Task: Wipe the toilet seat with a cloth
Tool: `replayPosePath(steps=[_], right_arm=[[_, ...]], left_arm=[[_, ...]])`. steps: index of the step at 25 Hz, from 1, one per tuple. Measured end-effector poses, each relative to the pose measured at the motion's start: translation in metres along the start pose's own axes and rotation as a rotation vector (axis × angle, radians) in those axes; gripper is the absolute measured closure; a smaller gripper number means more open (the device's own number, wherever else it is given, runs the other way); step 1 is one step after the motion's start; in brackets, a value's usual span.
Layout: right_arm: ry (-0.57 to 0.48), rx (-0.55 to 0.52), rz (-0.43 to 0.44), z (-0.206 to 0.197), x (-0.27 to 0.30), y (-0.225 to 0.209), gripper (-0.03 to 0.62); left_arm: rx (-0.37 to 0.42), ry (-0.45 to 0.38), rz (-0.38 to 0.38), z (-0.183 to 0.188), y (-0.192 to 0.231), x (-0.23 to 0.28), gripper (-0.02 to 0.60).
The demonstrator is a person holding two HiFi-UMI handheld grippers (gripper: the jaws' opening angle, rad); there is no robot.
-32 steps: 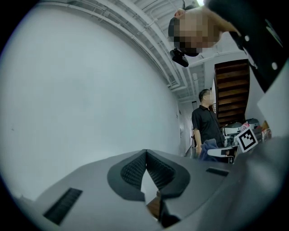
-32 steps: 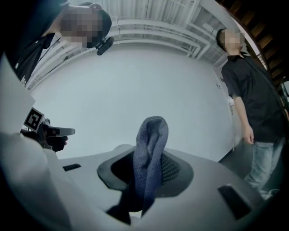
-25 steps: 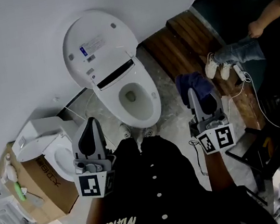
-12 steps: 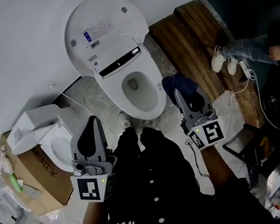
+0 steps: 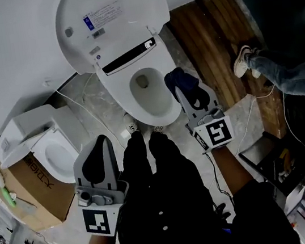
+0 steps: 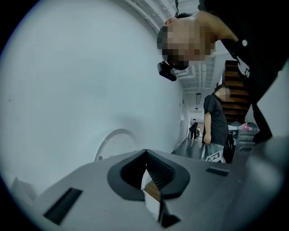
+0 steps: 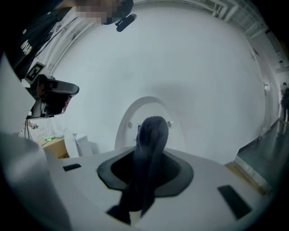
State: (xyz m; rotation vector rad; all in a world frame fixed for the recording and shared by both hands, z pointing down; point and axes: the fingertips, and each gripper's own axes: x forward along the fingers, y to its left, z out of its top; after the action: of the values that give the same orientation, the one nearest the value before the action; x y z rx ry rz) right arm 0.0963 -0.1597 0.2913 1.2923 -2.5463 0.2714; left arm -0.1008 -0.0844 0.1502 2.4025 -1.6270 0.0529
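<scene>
Right gripper (image 5: 190,96), centre right, is clamped on the dark cloth (image 5: 180,79) at the right rim of the toilet seat (image 5: 165,109), upper centre; contact cannot be told. Left gripper (image 5: 101,144), lower left, has jaws together, empty. A second toilet (image 5: 51,154) and cardboard box (image 5: 28,187) stand left, a wooden step (image 5: 207,35) and a seated person's legs (image 5: 276,67) right

Dark blue cloth (image 5: 183,82), white toilet seat (image 5: 161,112), brown planks (image 5: 203,41).

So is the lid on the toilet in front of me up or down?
Up. The lid stands raised behind the bowl, label side showing, and the bowl opening lies uncovered.
</scene>
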Motion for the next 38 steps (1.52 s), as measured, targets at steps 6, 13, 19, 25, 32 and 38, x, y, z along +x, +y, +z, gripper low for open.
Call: replayPosePath(steps=[6,13,19,25,32,38], right_arm=[[0.033,-0.048,0.035,-0.044,0.046,0.006,0.485],[0.085,-0.102,0.074,-0.102,0.097,0.016,0.485],[0.143,-0.133,0.124,-0.151,0.134,0.021,0.485],[0.169,-0.157,0.138,-0.202,0.168,0.023,0.485],[0.219,-0.174,0.14,-0.253,0.205,0.02,0.485],[0.27,-0.172,0.123,-0.29,0.228,0.012,0.485]], left_arm=[[-0.019,0.027,-0.009,-0.037,0.012,0.01,0.571],[-0.04,0.043,-0.013,-0.078,0.024,0.023,0.571],[-0.079,0.059,-0.023,-0.116,0.026,0.035,0.571],[-0.106,0.078,-0.023,-0.147,0.027,0.041,0.571],[-0.136,0.101,0.002,-0.18,0.038,0.044,0.571],[-0.156,0.126,0.015,-0.201,0.041,0.044,0.571]])
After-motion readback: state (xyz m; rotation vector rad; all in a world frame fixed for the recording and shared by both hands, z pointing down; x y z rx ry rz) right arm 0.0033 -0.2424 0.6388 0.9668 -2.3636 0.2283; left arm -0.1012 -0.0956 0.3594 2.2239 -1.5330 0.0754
